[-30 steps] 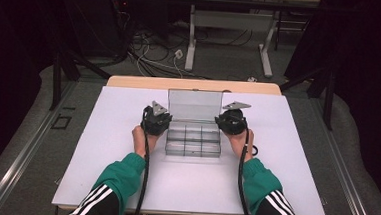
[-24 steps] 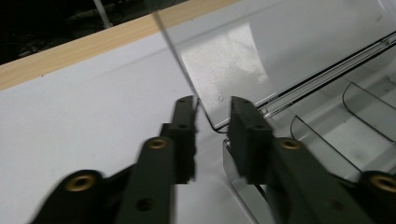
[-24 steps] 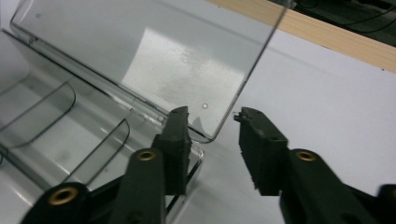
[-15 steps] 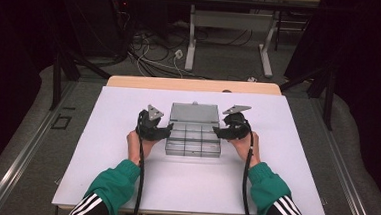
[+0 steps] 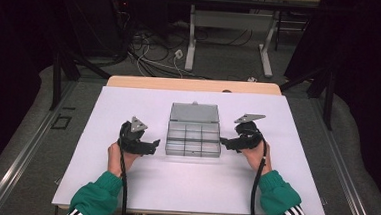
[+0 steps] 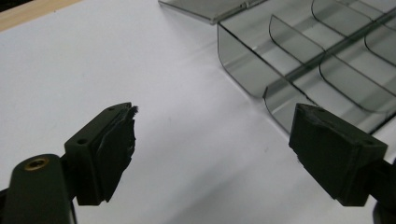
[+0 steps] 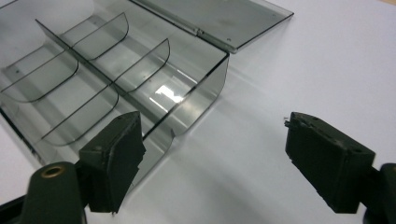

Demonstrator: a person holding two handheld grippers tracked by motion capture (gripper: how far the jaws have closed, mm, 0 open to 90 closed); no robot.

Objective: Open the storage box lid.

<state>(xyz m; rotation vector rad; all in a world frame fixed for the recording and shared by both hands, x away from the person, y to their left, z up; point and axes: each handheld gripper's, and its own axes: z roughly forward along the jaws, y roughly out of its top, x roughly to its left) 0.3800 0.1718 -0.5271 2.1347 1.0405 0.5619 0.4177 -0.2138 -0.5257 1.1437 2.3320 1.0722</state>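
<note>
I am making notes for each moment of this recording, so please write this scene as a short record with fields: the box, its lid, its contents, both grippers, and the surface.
box: clear grey compartment box, divided into cells, at mid-table
lid: lid open, lying flat behind the box
contents: cells look empty
left gripper: left gripper beside the box's left side, jaws open, just been opening, nothing between them
right gripper: right gripper at the box's right side, jaws open, just been opening, holding nothing
surface: white table
</note>
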